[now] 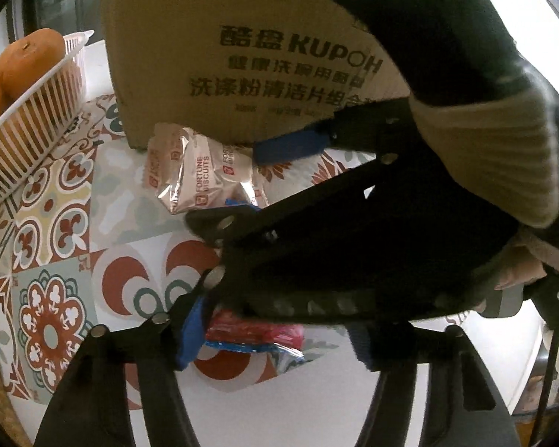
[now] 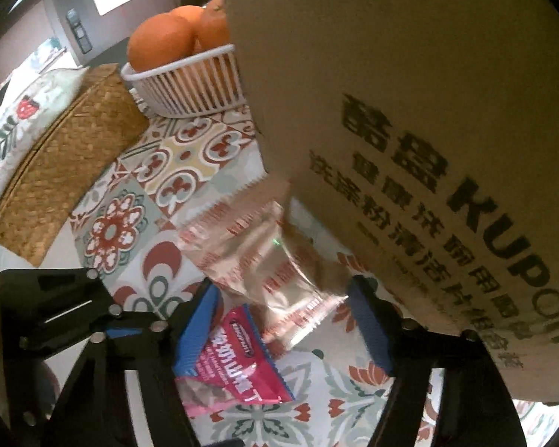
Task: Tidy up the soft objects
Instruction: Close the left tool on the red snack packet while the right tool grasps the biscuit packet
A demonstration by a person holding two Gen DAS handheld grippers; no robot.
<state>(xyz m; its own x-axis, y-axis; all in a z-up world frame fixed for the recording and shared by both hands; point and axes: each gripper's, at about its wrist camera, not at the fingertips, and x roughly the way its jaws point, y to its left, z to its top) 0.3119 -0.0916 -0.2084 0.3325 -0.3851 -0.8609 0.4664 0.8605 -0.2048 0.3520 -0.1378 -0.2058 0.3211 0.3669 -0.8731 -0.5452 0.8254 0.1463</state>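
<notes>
A silver Fortune Biscuits packet (image 1: 201,171) lies on the patterned tablecloth against the cardboard box (image 1: 242,56); it also shows in the right wrist view (image 2: 264,257). A pink snack packet (image 2: 242,365) lies on the cloth between my right gripper's fingers, touching the left blue pad (image 2: 197,335). My right gripper (image 2: 283,331) is open around both packets. In the left wrist view the right gripper crosses the frame, its blue pads (image 1: 290,145) straddling the silver packet. My left gripper (image 1: 279,346) is open, with the pink packet (image 1: 257,335) lying between its fingers.
A white basket of oranges (image 2: 190,85) stands behind, next to the box (image 2: 410,111); it shows at the left in the left wrist view (image 1: 26,126). A woven straw box (image 2: 63,164) and a printed cushion (image 2: 26,111) lie at the left.
</notes>
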